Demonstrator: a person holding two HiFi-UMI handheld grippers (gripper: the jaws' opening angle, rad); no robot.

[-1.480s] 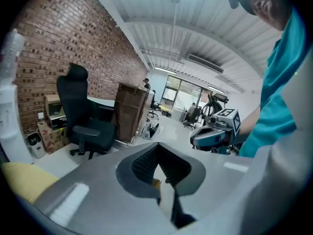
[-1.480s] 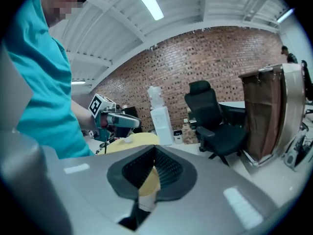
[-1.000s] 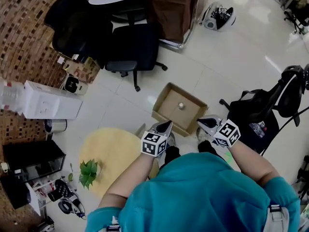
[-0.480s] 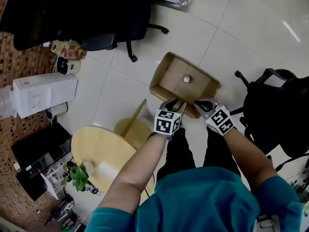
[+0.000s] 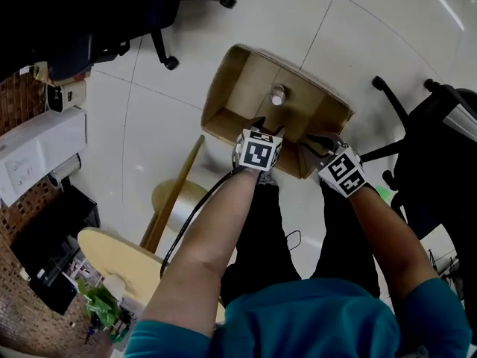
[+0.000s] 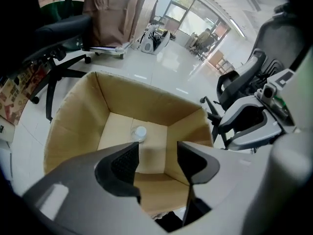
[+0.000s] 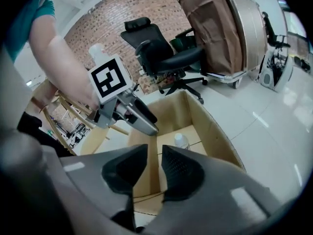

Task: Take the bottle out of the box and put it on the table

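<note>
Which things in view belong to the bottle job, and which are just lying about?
Job: bottle standing in the cardboard box; round wooden table; left gripper, empty, jaws just been opening; right gripper, empty, jaws slightly apart.
Lying about: black office chair; white carton; small green plant.

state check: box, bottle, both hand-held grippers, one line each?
Box: on the floor, top open.
Bottle: upright inside the box, capped, untouched.
Left hand-held gripper: over the box, jaws apart and just been opening, nothing between them.
Right hand-held gripper: above the box's near rim, jaws a narrow gap apart, empty.
</note>
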